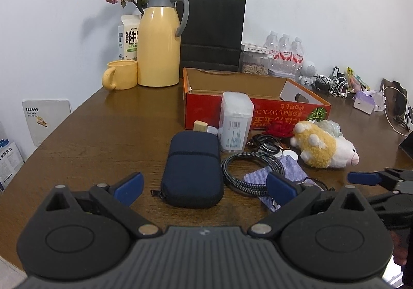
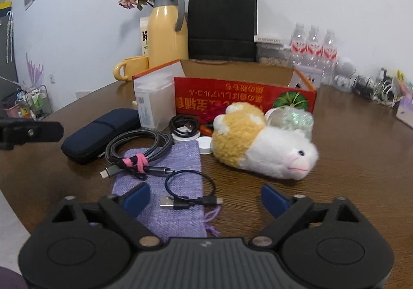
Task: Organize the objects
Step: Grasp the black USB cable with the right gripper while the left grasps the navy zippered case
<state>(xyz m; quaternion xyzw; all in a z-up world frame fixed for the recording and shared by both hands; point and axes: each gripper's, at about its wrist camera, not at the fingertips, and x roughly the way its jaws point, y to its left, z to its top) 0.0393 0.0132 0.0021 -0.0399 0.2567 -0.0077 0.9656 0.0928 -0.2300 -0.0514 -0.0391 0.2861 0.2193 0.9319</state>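
Nearest, left gripper (image 1: 205,187) with jaws spread and empty around a dark blue zip case (image 1: 192,169); right gripper (image 2: 205,197) likewise parted, gripping nothing, above a short black USB cable (image 2: 189,192) on a lilac pouch (image 2: 170,175). Farther on the brown table (image 1: 103,139), a coiled braided cable (image 2: 139,145), a plush sheep (image 2: 260,147), a clear plastic box (image 1: 235,121). Behind, an open red carton (image 1: 258,105), then a yellow jug (image 1: 158,41) against the wall.

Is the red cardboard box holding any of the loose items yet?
No, the red cardboard box looks empty; the plush sheep lies on the table outside it.
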